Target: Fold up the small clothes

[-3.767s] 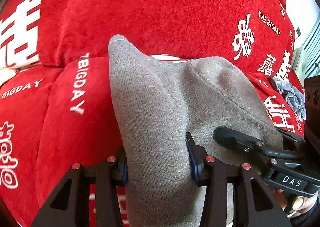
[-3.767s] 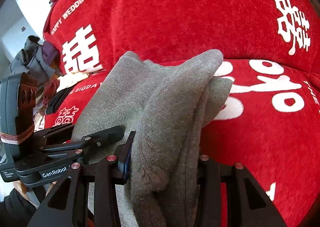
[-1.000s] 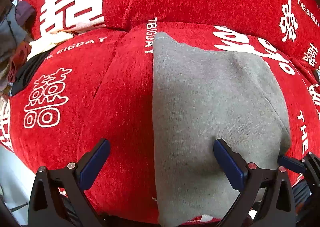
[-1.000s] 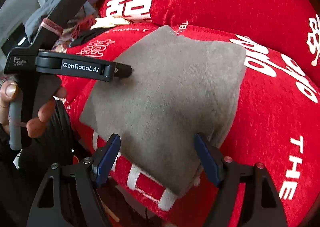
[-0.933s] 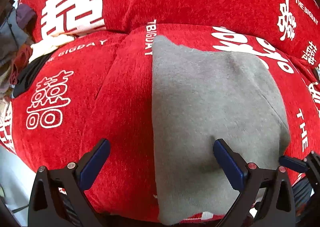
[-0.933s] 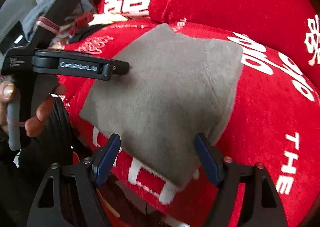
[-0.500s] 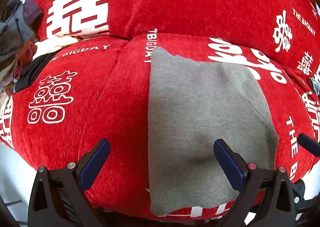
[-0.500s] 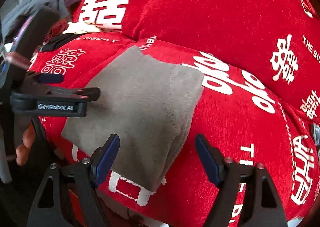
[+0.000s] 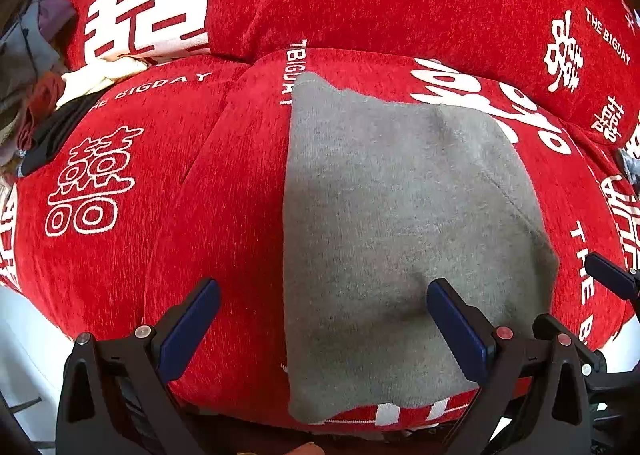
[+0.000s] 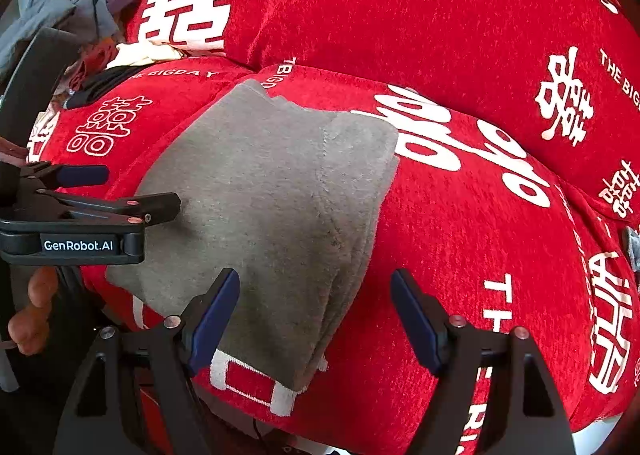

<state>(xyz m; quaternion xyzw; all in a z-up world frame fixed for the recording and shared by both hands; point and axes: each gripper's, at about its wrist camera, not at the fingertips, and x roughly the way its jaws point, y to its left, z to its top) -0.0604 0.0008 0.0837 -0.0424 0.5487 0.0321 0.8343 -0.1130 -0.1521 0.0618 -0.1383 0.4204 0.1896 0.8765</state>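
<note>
The grey garment point(image 9: 400, 223) lies folded into a compact block on the red sofa cushion point(image 9: 160, 183), its near edge hanging a little over the cushion's front and its layered edges stacked along the right side in the right wrist view. The left tool point(image 9: 320, 319) is spread wide above the garment's near left edge and grips nothing. The right tool point(image 10: 316, 315) is also wide open and empty over the garment's near right corner. This fold looks finished, both tools having let go. The next move probably calls for setting the folded piece aside or fetching another item from the pile of clothes point(image 10: 72, 7) at the sofa's far left end.
</note>
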